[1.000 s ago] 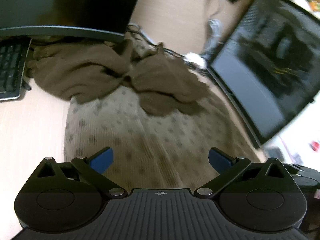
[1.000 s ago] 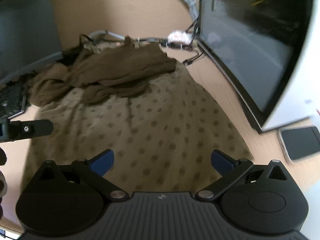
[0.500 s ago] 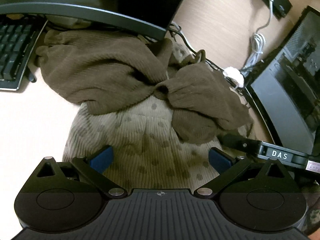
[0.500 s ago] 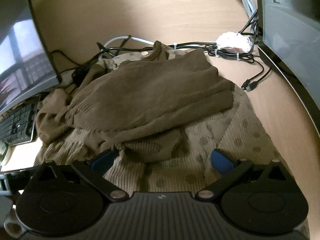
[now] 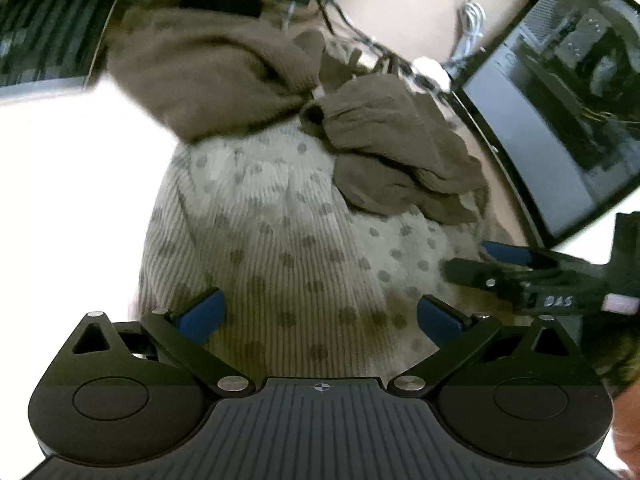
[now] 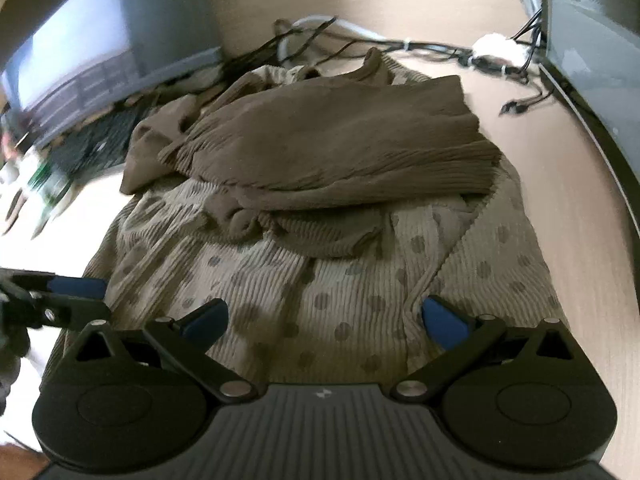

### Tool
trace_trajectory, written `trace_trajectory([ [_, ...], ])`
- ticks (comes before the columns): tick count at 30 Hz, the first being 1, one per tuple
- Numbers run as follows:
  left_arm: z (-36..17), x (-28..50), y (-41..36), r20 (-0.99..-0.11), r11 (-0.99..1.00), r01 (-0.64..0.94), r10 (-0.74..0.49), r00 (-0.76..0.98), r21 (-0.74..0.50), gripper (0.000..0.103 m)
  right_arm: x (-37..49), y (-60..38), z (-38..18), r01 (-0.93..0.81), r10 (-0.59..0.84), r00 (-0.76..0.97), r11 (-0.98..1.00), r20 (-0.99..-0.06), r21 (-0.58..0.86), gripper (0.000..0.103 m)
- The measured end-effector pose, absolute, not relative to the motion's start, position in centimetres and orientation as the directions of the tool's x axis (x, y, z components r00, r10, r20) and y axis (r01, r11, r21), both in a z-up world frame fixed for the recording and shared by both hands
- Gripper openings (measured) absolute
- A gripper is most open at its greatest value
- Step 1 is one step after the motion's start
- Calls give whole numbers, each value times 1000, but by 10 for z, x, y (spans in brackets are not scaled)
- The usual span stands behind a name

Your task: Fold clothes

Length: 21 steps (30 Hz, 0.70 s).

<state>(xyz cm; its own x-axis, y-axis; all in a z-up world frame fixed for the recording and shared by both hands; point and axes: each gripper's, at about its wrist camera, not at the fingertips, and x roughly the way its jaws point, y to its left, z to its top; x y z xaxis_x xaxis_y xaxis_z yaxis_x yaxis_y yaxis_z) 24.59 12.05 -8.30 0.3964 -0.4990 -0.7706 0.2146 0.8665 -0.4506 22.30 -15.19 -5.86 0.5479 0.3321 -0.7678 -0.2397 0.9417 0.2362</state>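
On the desk (image 6: 592, 240) between two monitors, the dotted garment (image 6: 320, 288) lies flat, brown sleeves (image 6: 340, 152) bunched on its far half. My left gripper (image 5: 320, 314) and right gripper (image 6: 324, 318) hover over its near hem, jaws spread wide, holding nothing.

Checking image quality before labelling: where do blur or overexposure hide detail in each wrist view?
Left wrist view: desk left of the dotted garment is blown out white; keyboard motion-smeared. Right wrist view: garment ribbing sharp, left monitor and clutter blurred; both fisheye-bent.
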Motion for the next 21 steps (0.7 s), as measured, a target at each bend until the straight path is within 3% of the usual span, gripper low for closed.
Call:
trace_trajectory([
  [3, -82, 232, 138, -751, 815, 173, -577, 322, -553, 103, 201, -151, -59, -239, 320, 543, 945, -777, 223, 103],
  [5, -74, 245, 160, -705, 803, 112, -573, 417, -586, 103, 197, -148, -59, -229, 304, 551, 951, -777, 209, 103],
  [9, -67, 288, 200, -646, 778, -35, -495, 582, -627, 103, 202, -147, -58, -185, 286, 563, 958, -776, 219, 103],
  [13, -79, 330, 202, -670, 790, -108, -429, 606, -604, 101, 199, -145, -60, -191, 279, 572, 960, -771, 206, 103],
  [15, -82, 342, 194, -684, 810, -121, -392, 615, -574, 78, 198, -144, -61, -205, 279, 572, 959, -771, 195, 103],
  [16, -82, 348, 187, -690, 830, -144, -336, 641, -539, 41, 198, -144, -61, -209, 280, 571, 959, -771, 193, 103],
  [17, -79, 350, 180, -694, 855, -139, -300, 654, -500, 16, 197, -144, -61, -214, 281, 570, 958, -772, 191, 103],
  [21, -41, 329, 186, -608, 903, -142, -151, 780, -406, 6, 201, -141, -60, -230, 272, 541, 958, -795, 171, 103],
])
